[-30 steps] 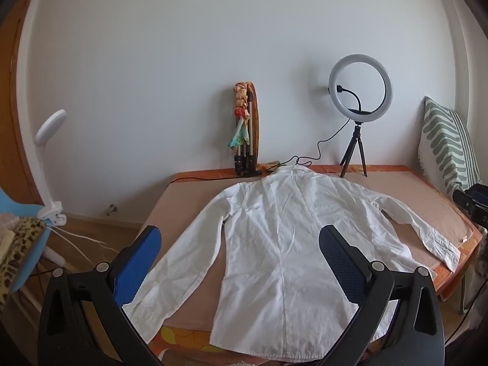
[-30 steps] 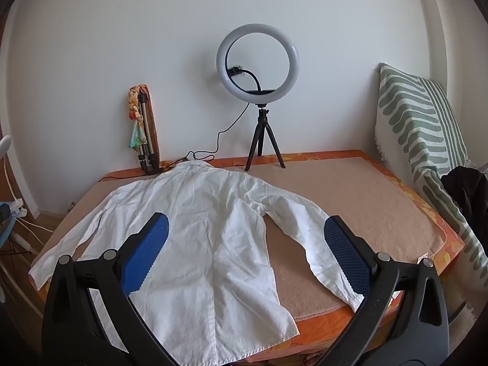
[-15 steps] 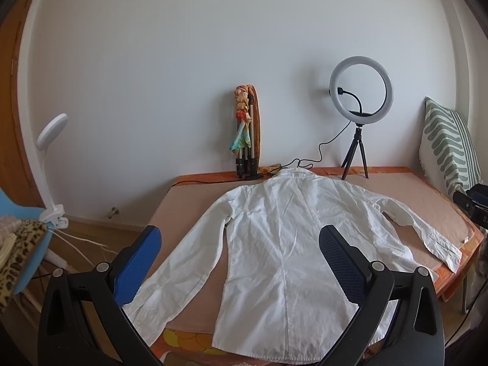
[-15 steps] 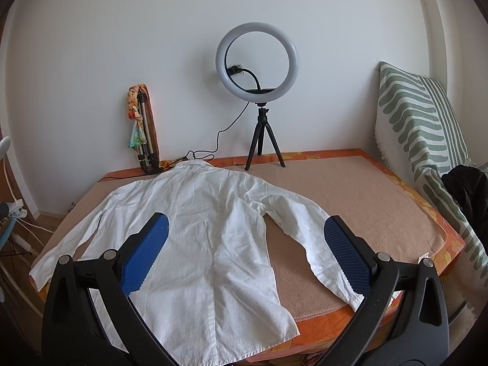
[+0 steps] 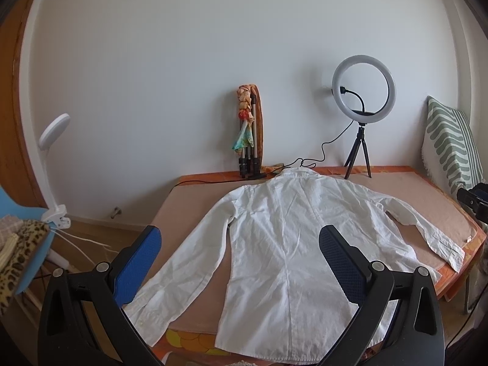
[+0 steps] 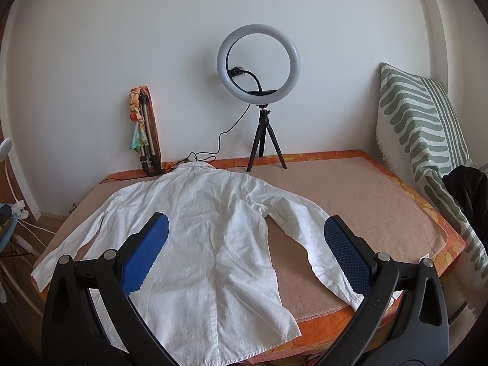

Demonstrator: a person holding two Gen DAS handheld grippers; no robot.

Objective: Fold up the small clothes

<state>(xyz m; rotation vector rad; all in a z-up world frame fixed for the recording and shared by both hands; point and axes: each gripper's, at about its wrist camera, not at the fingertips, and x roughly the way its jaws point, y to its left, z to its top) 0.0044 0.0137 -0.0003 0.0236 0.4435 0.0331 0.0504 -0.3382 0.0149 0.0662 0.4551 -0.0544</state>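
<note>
A white long-sleeved shirt (image 5: 283, 244) lies flat, back side up, on a bed with a tan cover (image 5: 433, 201); collar at the far side, both sleeves spread out, hem at the near edge. It also shows in the right wrist view (image 6: 201, 231). My left gripper (image 5: 241, 256) is open and empty, held above the shirt's lower left part. My right gripper (image 6: 247, 250) is open and empty, above the shirt's lower right part and right sleeve (image 6: 308, 238).
A ring light on a small tripod (image 6: 259, 97) and a folded tripod with a scarf (image 6: 143, 128) stand at the wall. A striped green cushion (image 6: 427, 122) and dark cloth (image 6: 469, 189) lie at the right. A clip lamp (image 5: 52, 158) and blue chair (image 5: 21, 244) stand left.
Both grippers have drawn back and risen slightly, so the shirt sits a little lower and farther in the views. The jaws stay open. The shirt has not moved.
</note>
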